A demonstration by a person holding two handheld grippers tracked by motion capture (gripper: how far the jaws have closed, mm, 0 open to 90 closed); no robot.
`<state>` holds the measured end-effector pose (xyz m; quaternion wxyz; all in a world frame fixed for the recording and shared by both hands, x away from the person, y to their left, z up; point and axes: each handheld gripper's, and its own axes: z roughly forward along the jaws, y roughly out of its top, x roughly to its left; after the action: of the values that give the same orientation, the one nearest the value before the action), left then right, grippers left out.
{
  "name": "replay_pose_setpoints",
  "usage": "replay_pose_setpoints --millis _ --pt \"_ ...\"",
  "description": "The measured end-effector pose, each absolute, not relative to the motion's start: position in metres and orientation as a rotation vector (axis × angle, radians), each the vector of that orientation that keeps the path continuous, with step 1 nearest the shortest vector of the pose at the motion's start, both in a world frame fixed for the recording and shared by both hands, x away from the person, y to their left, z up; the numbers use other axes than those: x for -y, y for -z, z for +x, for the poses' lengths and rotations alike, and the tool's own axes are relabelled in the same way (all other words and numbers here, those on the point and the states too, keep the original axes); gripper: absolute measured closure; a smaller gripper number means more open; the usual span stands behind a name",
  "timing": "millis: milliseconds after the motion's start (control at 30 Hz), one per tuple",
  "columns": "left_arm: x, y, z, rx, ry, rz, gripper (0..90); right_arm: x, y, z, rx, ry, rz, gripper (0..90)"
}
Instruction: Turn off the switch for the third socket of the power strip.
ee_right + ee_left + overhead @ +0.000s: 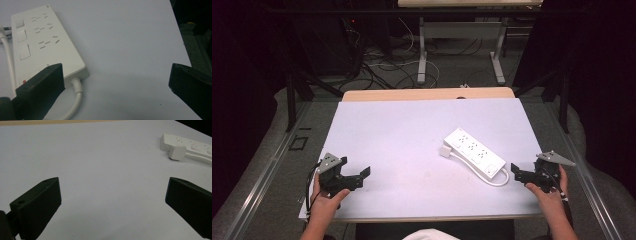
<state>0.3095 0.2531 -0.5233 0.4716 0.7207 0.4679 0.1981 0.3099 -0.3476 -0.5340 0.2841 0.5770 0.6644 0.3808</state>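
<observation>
At about 7 o'clock on the white mat (412, 145), nearest the person, the left hand (324, 202) holds the left gripper (357, 176) low over the surface, its jaws spread wide apart with nothing between them; in the left gripper view the left gripper (112, 202) looks across bare mat. At about 4 o'clock, near the mat's right edge, the right hand (551, 196) holds the right gripper (518, 172), jaws likewise wide apart and empty, the tips pointing toward 9 o'clock. In the right gripper view the right gripper (116, 87) shows one jaw overlapping the near end of the power strip (42, 45). Just beyond, from about 4 toward 2 o'clock, the white power strip (474, 153) lies flat and diagonal on the mat, its cord (497, 182) looping out at the near end and its plug (445, 151) resting beside the far end. The plug (177, 152) sits against the power strip (187, 143). Farther off, the wooden table edge (427, 94) shows past the mat at 12 o'clock.
</observation>
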Motion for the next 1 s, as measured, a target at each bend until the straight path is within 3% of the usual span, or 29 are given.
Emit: replay_pose_setpoints --millis 1000 --pt "-0.255 0.523 0.311 -1.152 -0.486 1.773 0.6 0.36 0.549 0.316 -1.763 -1.004 1.66 0.0"
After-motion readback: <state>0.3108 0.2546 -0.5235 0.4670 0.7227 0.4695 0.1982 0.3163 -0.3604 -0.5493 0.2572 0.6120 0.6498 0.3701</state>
